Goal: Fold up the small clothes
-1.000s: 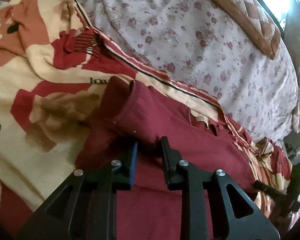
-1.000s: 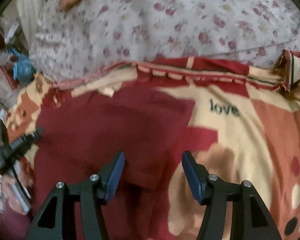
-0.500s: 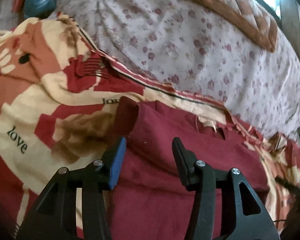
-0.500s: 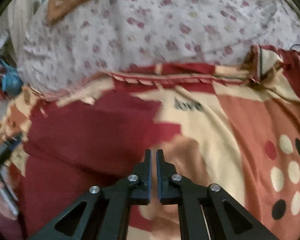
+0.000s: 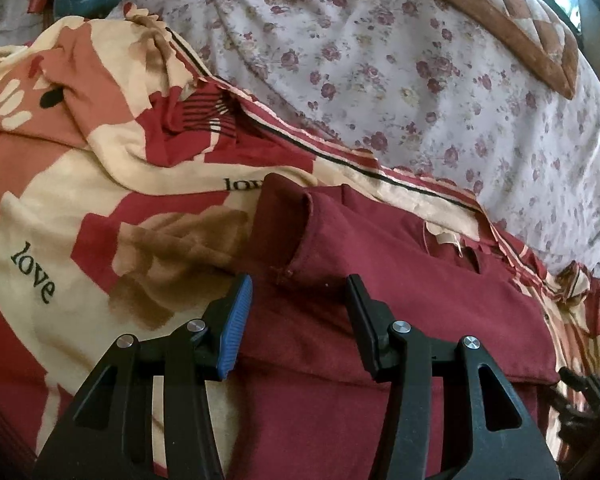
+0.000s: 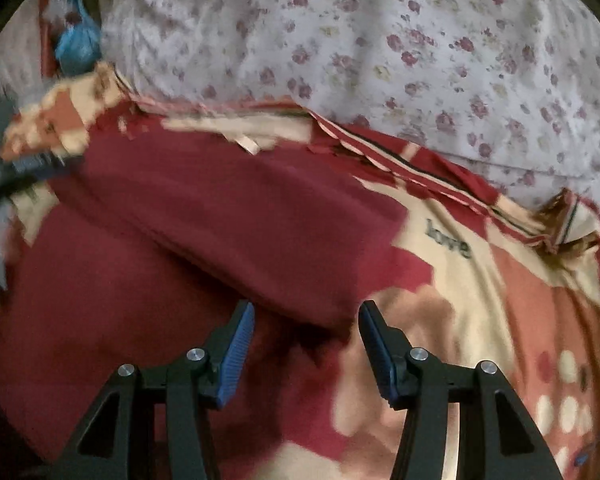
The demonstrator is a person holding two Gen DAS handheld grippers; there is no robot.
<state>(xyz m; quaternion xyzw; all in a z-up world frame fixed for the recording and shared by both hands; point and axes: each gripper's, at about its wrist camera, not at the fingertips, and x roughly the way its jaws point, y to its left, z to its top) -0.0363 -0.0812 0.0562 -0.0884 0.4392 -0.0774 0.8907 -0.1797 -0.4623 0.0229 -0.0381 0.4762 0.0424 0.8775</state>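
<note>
Left wrist view: both hand-held grippers, left (image 5: 298, 296) and right (image 6: 306, 322), hover spread apart over the maroon garment (image 5: 380, 288).

— What is seen of the garment?
— A dark maroon garment (image 5: 380, 280) is laid on the bed, spread across a patterned blanket (image 5: 60, 200). It is partly folded: one layer is turned over another, with a raised fold edge near its left end.
— And in the right wrist view?
— The same cloth (image 6: 220, 220) is seen blurred, its folded edge running diagonally.
</note>
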